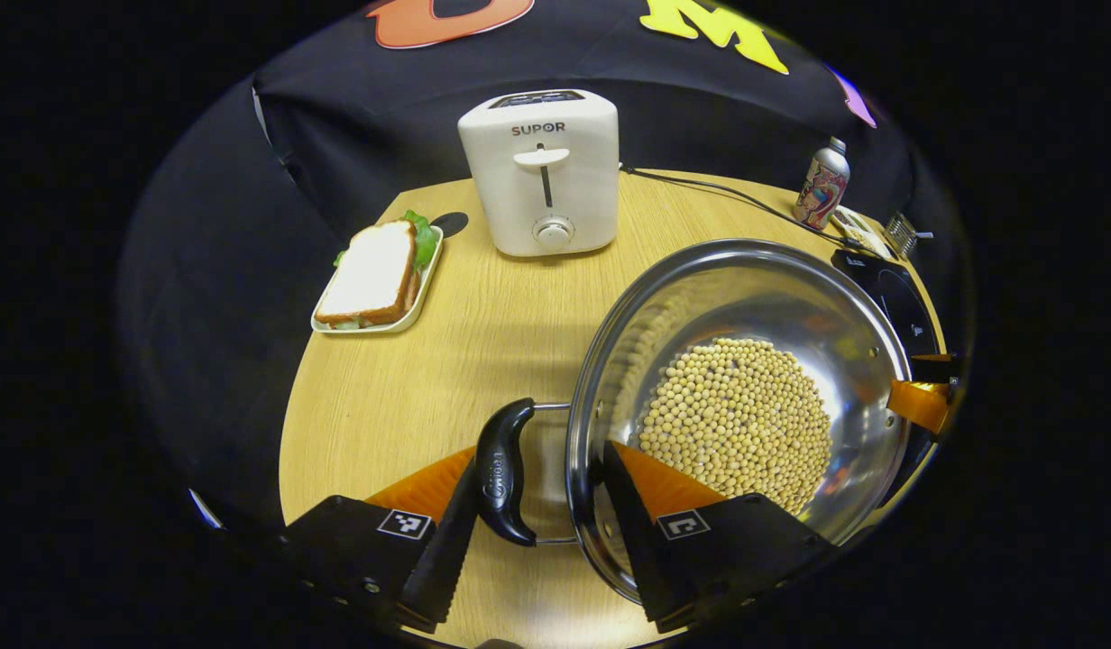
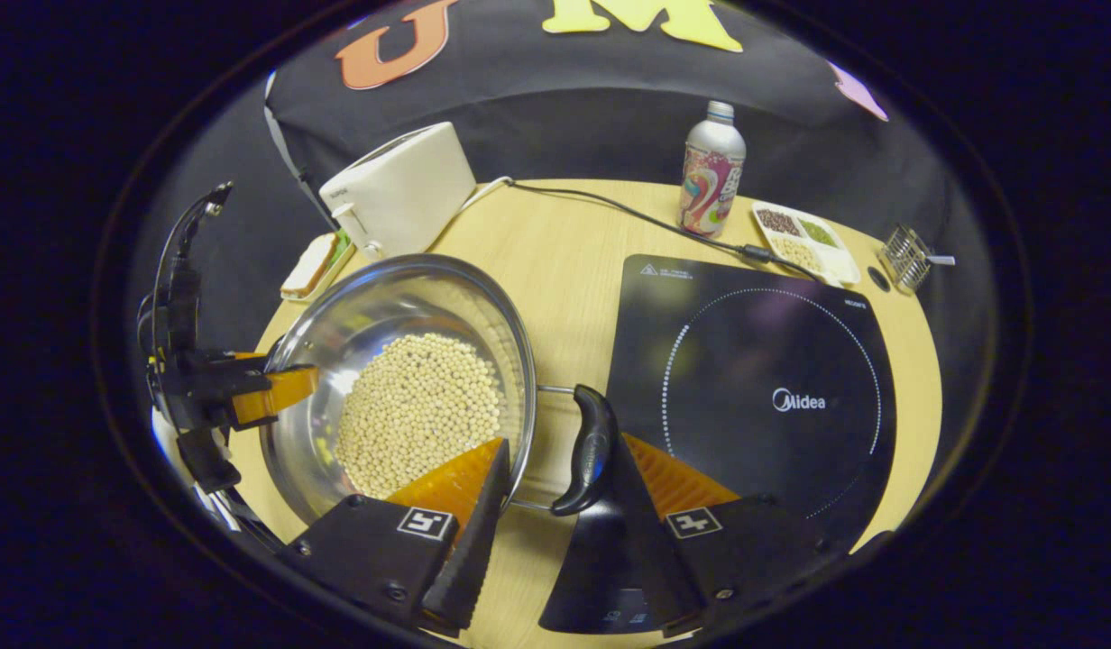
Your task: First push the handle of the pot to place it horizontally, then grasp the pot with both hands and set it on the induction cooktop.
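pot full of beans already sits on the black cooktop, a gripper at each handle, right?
Not quite. In the right gripper view the pot of beans stands on the wooden table, beside the cooktop, not on it. A gripper at each handle is correct.

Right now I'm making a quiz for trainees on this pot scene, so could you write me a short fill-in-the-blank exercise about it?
1. The pot holds a heap of pale ____.
2. The black induction cooktop has ____ standing on it.
3. The sandwich lies on a tray beside the white ____.
4. Each gripper, left gripper and right gripper, straddles one black ____ of the pot.

Missing words: beans; nothing; toaster; handle
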Action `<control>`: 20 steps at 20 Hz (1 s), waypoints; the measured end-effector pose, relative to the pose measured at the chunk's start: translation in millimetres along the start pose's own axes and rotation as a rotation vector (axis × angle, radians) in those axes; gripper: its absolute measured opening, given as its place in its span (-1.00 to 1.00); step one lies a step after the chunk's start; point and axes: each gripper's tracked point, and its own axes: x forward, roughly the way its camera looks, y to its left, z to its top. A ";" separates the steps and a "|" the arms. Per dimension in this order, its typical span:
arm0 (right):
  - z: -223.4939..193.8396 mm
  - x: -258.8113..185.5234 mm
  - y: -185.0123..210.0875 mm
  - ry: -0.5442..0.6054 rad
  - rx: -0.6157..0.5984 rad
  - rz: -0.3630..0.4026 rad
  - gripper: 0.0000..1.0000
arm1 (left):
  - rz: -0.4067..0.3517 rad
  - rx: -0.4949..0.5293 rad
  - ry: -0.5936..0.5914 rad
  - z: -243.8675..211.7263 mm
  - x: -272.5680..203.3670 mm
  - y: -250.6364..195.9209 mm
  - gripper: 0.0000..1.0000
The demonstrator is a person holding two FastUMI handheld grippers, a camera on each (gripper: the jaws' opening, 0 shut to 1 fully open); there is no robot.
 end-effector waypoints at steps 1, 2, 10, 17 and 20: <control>1.2 -1.9 0.3 0.016 0.009 -0.003 0.39 | -0.014 -0.014 0.011 -0.2 -0.6 -0.3 0.48; 2.4 -1.7 0.6 0.025 0.015 -0.004 0.37 | -0.029 -0.030 0.021 0.0 -0.4 -0.6 0.63; 9.2 -14.4 1.0 -0.007 0.023 0.032 0.12 | -0.051 -0.056 0.000 -0.2 -19.4 -2.2 0.04; 29.0 -51.6 -10.8 -0.112 -0.035 0.036 0.12 | -0.043 -0.067 -0.071 17.9 -50.9 -15.5 0.24; 31.5 -66.2 -30.9 -0.135 -0.031 0.023 0.08 | -0.051 -0.055 -0.095 24.7 -59.4 -35.1 0.24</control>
